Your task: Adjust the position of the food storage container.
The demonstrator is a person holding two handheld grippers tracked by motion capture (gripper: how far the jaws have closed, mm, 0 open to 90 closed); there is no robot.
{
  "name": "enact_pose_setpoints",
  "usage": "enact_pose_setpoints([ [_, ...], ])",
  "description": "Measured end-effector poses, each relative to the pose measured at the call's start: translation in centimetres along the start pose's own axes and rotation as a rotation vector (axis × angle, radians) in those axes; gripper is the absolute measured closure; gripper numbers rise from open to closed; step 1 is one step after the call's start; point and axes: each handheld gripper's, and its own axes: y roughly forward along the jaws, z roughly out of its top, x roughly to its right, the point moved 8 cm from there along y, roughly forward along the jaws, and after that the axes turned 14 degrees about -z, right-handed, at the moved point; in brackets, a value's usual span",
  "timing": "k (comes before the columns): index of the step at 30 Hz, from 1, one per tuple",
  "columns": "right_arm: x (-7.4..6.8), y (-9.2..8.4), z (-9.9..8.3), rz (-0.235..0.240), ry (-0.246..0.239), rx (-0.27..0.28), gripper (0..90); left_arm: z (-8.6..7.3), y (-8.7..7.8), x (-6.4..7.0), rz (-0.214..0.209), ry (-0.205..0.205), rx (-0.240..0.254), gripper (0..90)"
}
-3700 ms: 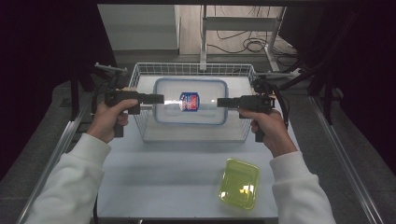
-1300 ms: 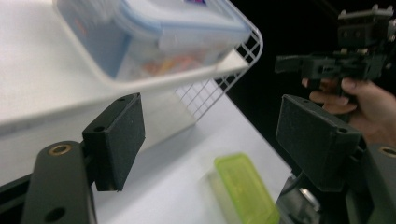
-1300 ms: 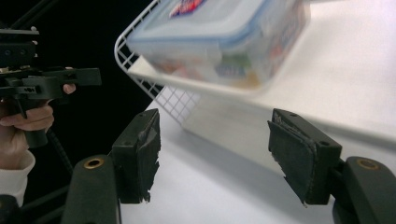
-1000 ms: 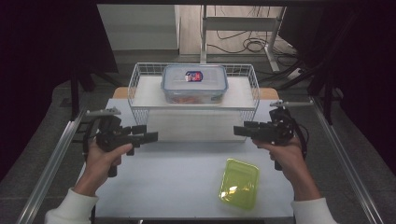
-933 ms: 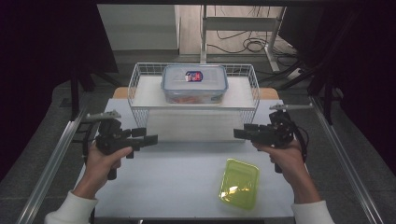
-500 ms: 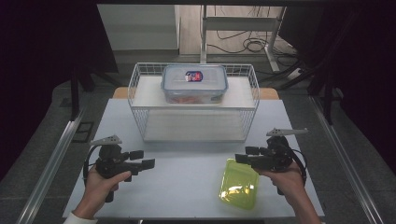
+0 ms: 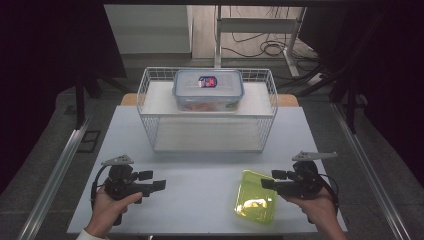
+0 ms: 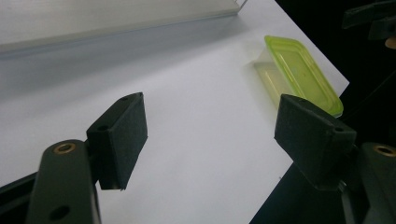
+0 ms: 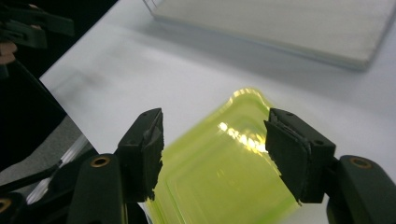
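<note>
While both hand-held grippers hang open and empty | right hand-held gripper, jaws just narrowing, nears green lid | left hand-held gripper idle | next: pinch lid's rim squarely.

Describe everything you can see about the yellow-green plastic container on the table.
The yellow-green container is a shallow rectangular tub of translucent glossy plastic with rounded corners and a raised rim. It lies flat near the front right of the white table, lidless as far as can be seen, with glare on it. The right gripper hovers beside it, jaws open above it; contact cannot be told.
</note>
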Motion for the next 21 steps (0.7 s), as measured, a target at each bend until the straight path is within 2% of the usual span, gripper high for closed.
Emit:
enact_pose_setpoints([
  [5, 0.7, -0.6, -2.0, -0.015, 0.013, -0.025, 40.4, -0.9, 0.2, -0.6, 0.018, -0.003, -0.026, 23.9],
  [6, 0.9, -0.8, -3.2, -0.023, 0.012, -0.045, 41.7, -1.0, 0.2, -0.8, 0.019, -0.008, -0.028, 23.7],
  [7, 0.9, -0.8, -3.2, -0.023, 0.012, -0.045, 41.7, -1.2, 0.2, -0.9, 0.021, -0.012, -0.029, 23.7],
  [10, 1.3, -0.8, -4.9, -0.041, 0.008, -0.078, 45.7, -1.4, 0.2, -1.3, 0.026, -0.019, -0.034, 23.6],
  [12, 1.6, -1.0, -5.9, -0.049, 0.002, -0.097, 51.7, -1.5, 0.2, -1.5, 0.028, -0.020, -0.037, 23.6],
  [15, 2.1, -1.6, -7.3, -0.065, -0.010, -0.130, 67.0, -1.6, 0.2, -1.6, 0.028, -0.026, -0.038, 23.6],
  [18, 2.1, -1.9, -8.9, -0.073, -0.054, -0.177, 81.3, -1.7, 0.3, -1.8, 0.029, -0.035, -0.039, 23.6],
  [21, 1.2, -1.8, -10.3, -0.054, -0.110, -0.230, 88.9, -1.8, 0.4, -2.0, 0.033, -0.040, -0.043, 23.7],
])
